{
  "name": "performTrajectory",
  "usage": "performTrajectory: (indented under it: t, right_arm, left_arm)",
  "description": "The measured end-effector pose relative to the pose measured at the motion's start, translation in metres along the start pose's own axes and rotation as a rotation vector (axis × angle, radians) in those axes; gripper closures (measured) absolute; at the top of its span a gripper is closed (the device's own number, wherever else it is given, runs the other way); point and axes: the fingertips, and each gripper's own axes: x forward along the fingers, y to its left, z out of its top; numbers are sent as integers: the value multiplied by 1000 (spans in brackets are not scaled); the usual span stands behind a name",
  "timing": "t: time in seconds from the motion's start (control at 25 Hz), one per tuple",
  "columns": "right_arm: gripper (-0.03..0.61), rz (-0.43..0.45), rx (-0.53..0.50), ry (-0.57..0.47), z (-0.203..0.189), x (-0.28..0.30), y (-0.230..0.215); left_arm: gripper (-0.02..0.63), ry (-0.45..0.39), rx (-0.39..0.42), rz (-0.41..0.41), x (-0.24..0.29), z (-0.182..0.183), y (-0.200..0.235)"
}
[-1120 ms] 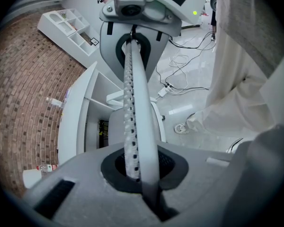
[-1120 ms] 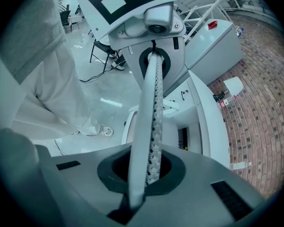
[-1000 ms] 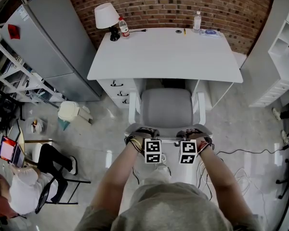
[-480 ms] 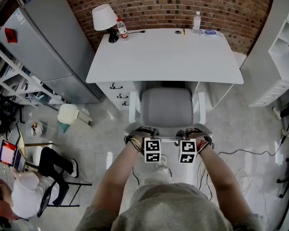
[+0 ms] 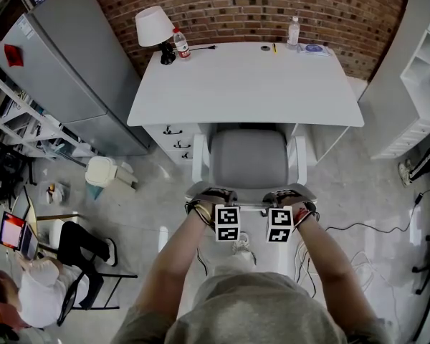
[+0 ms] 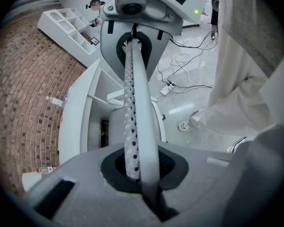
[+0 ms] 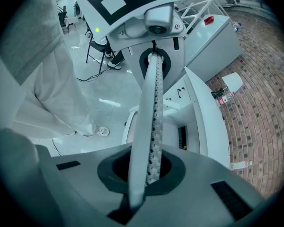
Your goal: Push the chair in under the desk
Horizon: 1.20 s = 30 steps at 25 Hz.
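Resting on the grey padded chair (image 5: 248, 158), left gripper (image 5: 213, 196) and right gripper (image 5: 284, 196) are clenched empty. The white desk (image 5: 244, 77) stands at twelve o'clock.

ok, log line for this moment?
left tongs: shut, at back of chair | right tongs: same | seat front: at desk edge

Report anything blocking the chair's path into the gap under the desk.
Nothing visible does. The chair faces the gap squarely, its front edge at the rim of the desk, with the drawer unit off to the left of its path. The space deeper under the top is hidden.
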Motion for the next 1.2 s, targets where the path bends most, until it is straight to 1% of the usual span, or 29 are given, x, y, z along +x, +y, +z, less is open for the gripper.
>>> performTrajectory:
  t: [0.8, 1.08, 1.2]
  right_arm:
    - [565, -15, -1, 1, -1, -1, 1]
    - [563, -12, 8, -2, -1, 0, 0]
    - [563, -1, 30, -5, -1, -1, 0]
  left_arm:
    - [600, 4, 12, -6, 0, 1, -1]
    - [598, 6, -3, -21, 1, 0, -1]
    - [597, 7, -17, -26, 1, 0, -1]
